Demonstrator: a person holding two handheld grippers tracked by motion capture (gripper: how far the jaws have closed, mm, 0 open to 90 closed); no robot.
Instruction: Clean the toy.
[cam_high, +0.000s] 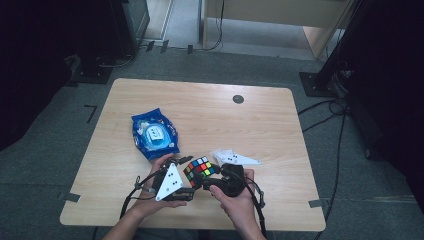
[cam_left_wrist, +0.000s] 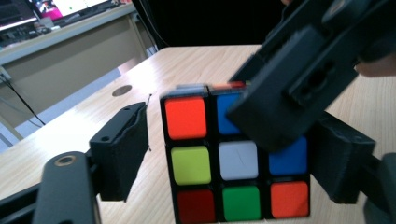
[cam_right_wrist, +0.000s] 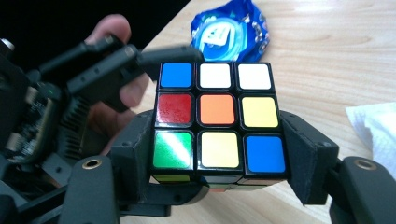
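One sealed blue snack packet (cam_high: 155, 136)

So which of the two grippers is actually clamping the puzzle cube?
The right gripper: its jaws press on both sides of the puzzle cube. The left gripper only brackets it, with a gap showing beside one jaw.

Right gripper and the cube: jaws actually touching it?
Touching. In the right gripper view the right gripper has both black pads flush against the cube's lower side faces, with no gap on either side.
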